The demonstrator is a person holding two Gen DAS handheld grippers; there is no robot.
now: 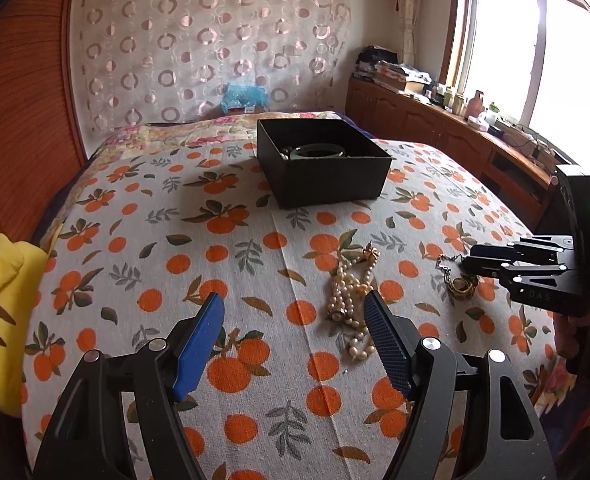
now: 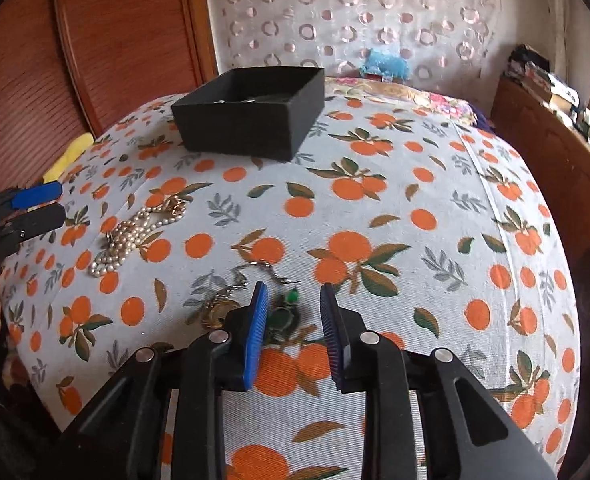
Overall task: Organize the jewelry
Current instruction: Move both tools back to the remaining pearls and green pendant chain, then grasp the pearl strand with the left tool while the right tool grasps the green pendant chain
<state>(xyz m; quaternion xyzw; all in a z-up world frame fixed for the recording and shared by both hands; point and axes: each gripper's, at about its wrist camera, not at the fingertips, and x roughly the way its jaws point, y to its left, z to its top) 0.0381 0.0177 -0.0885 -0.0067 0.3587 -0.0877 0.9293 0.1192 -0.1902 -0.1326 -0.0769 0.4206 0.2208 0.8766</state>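
A: The left gripper (image 1: 293, 312) is hanging low over the orange-print bedspread (image 1: 255, 240), jaws standing well apart with nothing between them. The pearl necklace (image 1: 351, 300) is lying in a heap just at one o'clock of its right pad.

B: And the right gripper (image 2: 293, 300) is pointing down at the chain with the green pendant (image 2: 287, 312). Its jaws are partly apart, the pendant sitting in the gap, touching or just beside the left pad; nothing is looking clamped.

A: A gold ring (image 2: 219, 314) is resting at nine o'clock of that left pad, on the same chain tangle.

B: The black box (image 1: 323, 164) is sitting open at twelve o'clock, well apart from both piles, with a dark bangle (image 1: 315, 153) showing inside.

A: A yellow cloth (image 1: 3, 316) is lying at the bed's edge, at nine o'clock.
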